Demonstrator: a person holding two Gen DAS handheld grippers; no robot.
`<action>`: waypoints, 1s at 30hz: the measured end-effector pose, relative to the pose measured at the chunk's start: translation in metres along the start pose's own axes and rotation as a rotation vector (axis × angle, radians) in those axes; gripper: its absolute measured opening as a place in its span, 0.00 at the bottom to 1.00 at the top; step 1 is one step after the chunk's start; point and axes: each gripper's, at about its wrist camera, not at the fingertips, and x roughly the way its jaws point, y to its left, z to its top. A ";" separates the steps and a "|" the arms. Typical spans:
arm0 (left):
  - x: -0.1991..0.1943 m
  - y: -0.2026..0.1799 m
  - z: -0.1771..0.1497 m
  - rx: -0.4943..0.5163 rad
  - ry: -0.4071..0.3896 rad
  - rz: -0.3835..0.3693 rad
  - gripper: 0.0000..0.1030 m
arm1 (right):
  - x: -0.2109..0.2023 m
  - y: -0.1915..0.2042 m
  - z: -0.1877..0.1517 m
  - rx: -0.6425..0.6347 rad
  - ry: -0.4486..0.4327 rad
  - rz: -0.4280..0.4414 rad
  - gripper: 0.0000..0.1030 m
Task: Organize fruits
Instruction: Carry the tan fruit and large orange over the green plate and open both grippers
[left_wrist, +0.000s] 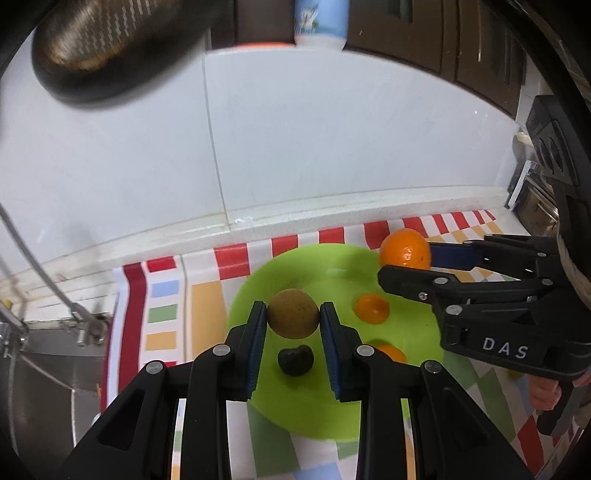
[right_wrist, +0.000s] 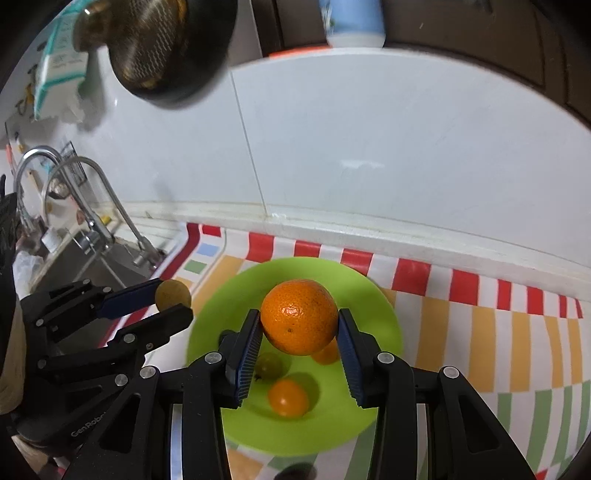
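Left gripper clamped a brown fruit; right gripper clamped an orange, both above the green plate.

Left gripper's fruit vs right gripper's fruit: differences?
Colour: the left gripper holds a dull brown-green fruit; the right gripper holds a bright orange.
Size: the orange looks larger.
Skin: brown fruit matte, orange glossy.
Shared: both round, clamped, above the green plate.
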 end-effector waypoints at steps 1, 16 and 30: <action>0.007 0.002 0.001 -0.003 0.009 -0.007 0.28 | 0.008 -0.001 0.002 -0.004 0.013 -0.001 0.41; 0.054 0.008 0.004 -0.005 0.090 -0.038 0.29 | 0.064 -0.021 0.008 0.035 0.109 0.001 0.41; 0.011 0.008 0.000 0.016 0.043 0.075 0.42 | 0.034 -0.013 0.003 0.023 0.050 -0.017 0.47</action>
